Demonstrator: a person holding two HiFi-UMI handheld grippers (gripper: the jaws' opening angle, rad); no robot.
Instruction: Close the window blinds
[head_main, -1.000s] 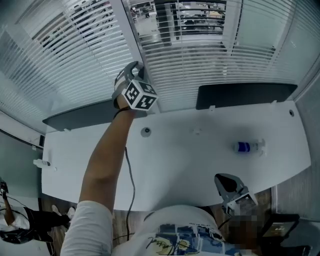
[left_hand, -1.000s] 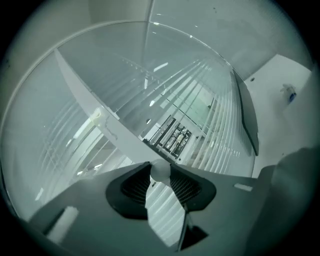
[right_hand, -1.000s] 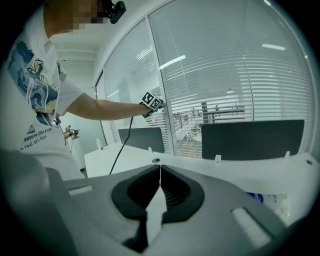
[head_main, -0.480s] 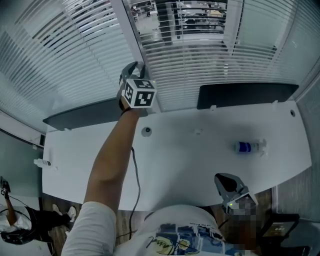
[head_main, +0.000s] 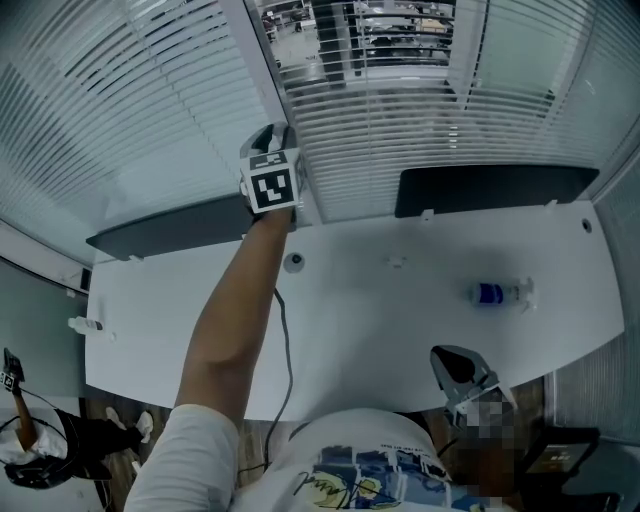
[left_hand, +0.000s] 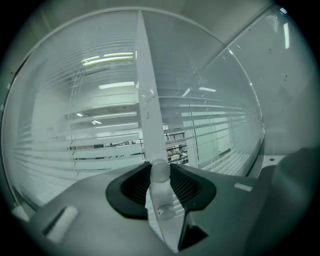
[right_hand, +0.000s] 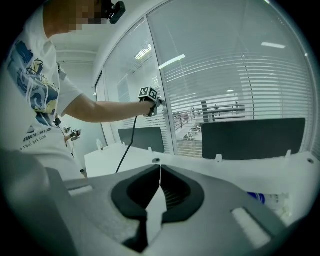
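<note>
The window blinds (head_main: 400, 120) fill the top of the head view. Their slats are tipped open, so you can see through to the room on the other side. That means the job is not done yet.

Under them is the big white desk (head_main: 380, 330). It runs right up to the glass, so the person has to reach a long bare arm over it to get to the window.

Two dark screens (head_main: 490, 190) stand at the back of the desk, just in front of the blinds.

The left claw (head_main: 273, 138) is up by the white post between two panes. That is where the white rod (left_hand: 161, 195) hangs (the stick you twist to tip the slats). The claw is clenched on this rod, with a black pad pressing on each side. I think it holds tight like this so the rod will turn and not slip.

The right claw (right_hand: 159, 175) waits low by the person's tummy, out of the way. It is squeezed closed with nothing in it.

A little bottle (head_main: 495, 293) with a blue label lies on the desk, well away from both claws.
</note>
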